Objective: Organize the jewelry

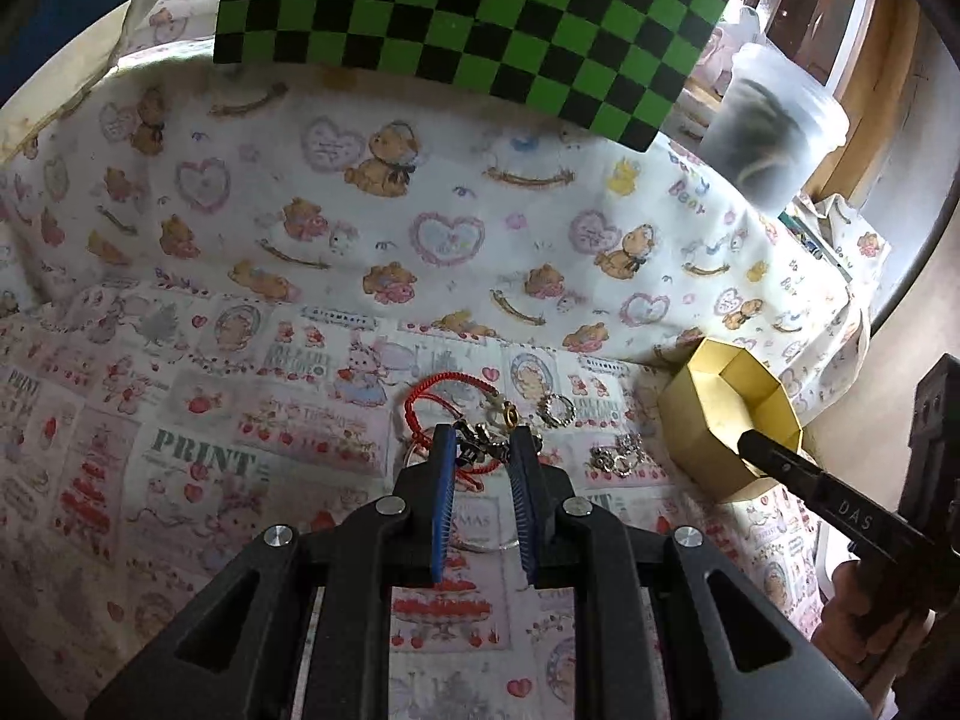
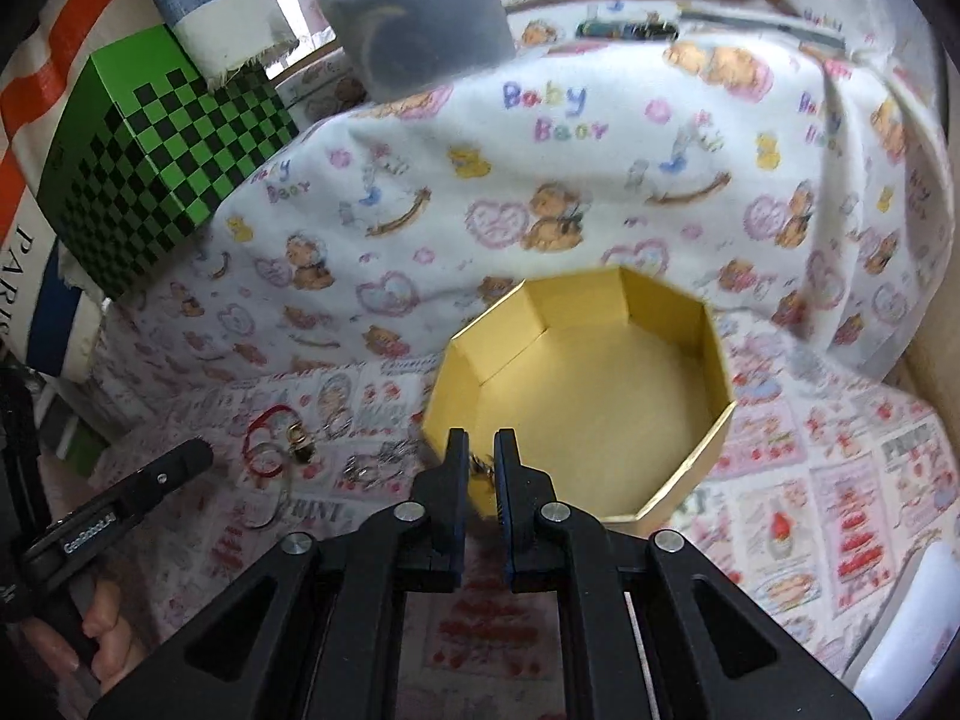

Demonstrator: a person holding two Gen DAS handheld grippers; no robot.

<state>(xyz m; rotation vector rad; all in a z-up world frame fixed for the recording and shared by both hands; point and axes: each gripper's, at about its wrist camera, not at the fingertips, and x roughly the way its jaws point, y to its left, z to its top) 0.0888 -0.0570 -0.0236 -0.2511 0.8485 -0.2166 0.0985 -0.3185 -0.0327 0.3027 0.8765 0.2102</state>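
- Left gripper (image 1: 485, 441), jaws apart, straddles a dark metal charm (image 1: 477, 447) beside a red cord bracelet (image 1: 441, 396);
- Right gripper (image 2: 480, 450) pinches a small silver piece (image 2: 480, 463) at the near rim of the gold octagonal box (image 2: 690, 450) ahead.

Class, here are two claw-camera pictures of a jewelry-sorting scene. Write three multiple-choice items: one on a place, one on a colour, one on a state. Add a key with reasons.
1. Where does the pile of jewelry lie?
A. inside the box
B. on the printed cloth beside the box
C. on the checkered box

2. What colour is the octagonal box?
A. gold
B. blue
C. red

3. How is the octagonal box?
A. lidded
B. tipped on its side
C. open, its floor bare

Key: B, the left claw frames the pile on the cloth; A, its walls are yellow-gold; C, the right claw view looks straight in.
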